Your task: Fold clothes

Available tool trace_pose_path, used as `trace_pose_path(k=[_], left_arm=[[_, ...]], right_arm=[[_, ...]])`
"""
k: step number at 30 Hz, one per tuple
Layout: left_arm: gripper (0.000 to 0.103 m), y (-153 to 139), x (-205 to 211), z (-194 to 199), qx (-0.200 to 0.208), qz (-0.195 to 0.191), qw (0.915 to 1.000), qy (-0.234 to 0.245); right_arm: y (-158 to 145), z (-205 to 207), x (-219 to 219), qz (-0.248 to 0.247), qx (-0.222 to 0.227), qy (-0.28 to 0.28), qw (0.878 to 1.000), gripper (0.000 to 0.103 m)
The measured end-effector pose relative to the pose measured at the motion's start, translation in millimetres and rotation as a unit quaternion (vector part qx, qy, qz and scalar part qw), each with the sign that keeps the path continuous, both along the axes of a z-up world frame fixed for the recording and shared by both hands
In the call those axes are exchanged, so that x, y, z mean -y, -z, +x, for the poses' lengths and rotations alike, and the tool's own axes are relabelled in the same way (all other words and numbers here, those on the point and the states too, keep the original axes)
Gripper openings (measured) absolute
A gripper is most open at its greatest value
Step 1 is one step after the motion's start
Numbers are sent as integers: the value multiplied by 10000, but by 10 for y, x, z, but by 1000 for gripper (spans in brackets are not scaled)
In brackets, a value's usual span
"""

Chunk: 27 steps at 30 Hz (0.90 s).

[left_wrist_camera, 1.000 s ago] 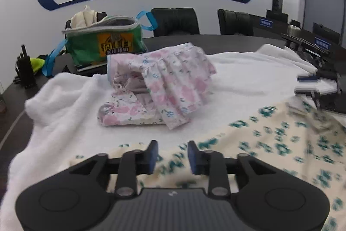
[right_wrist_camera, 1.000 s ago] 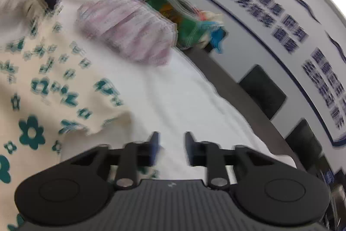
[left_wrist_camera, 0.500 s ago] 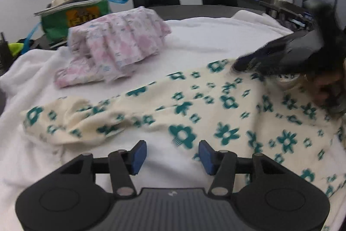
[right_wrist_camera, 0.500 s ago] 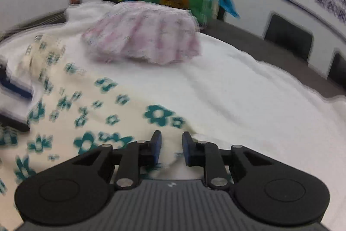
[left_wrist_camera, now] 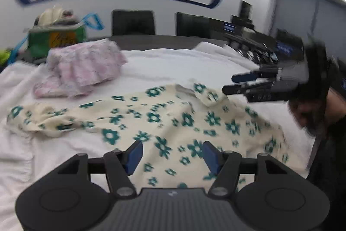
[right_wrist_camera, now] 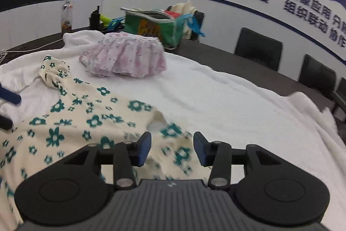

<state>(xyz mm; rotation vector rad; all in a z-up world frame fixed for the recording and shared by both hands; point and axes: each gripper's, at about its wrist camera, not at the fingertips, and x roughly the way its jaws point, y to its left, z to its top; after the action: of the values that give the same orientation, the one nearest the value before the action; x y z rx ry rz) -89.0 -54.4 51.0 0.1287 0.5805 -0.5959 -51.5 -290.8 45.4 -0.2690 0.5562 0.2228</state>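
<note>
A cream garment with teal flowers (left_wrist_camera: 164, 120) lies spread and rumpled on the white towel (left_wrist_camera: 173, 66); it also shows in the right wrist view (right_wrist_camera: 71, 122). My left gripper (left_wrist_camera: 172, 154) is open and empty just above the garment's near part. My right gripper (right_wrist_camera: 172, 147) is open and empty over the garment's edge; in the left wrist view it (left_wrist_camera: 229, 84) hovers at the garment's far right corner. A folded pink floral garment (left_wrist_camera: 84, 70) sits at the back left, also in the right wrist view (right_wrist_camera: 127, 57).
A green bag (right_wrist_camera: 151, 25) with blue handles stands behind the pink garment. A bottle (right_wrist_camera: 66, 15) and a black radio (right_wrist_camera: 94, 18) stand on the dark table (right_wrist_camera: 227, 62). Black chairs (left_wrist_camera: 133, 22) line the far side.
Both grippers have opened wider and let go of the flowered garment, which now lies spread on the towel. The right gripper has swung to the garment's right edge.
</note>
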Motion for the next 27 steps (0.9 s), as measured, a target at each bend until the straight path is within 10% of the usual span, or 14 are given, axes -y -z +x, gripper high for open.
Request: trace_pose_path(k=[4, 6, 13, 19, 27], left_arm=[[60, 259, 24, -37, 10, 279, 9996, -98], [61, 391, -30, -49, -26, 209, 9997, -88], [68, 428, -61, -60, -32, 133, 9999, -4], [69, 417, -86, -51, -87, 12, 10000, 21], [70, 415, -109, -43, -112, -83, 9999, 25]], right_arm=[[223, -75, 0, -328, -367, 19, 9988, 39], [303, -92, 34, -357, -448, 185, 9982, 20], [280, 58, 471, 494, -165, 1417, 9885, 12], [233, 106, 714, 792, 113, 1985, 9768, 18], [-20, -546, 556, 786, 358, 1288, 9879, 47]])
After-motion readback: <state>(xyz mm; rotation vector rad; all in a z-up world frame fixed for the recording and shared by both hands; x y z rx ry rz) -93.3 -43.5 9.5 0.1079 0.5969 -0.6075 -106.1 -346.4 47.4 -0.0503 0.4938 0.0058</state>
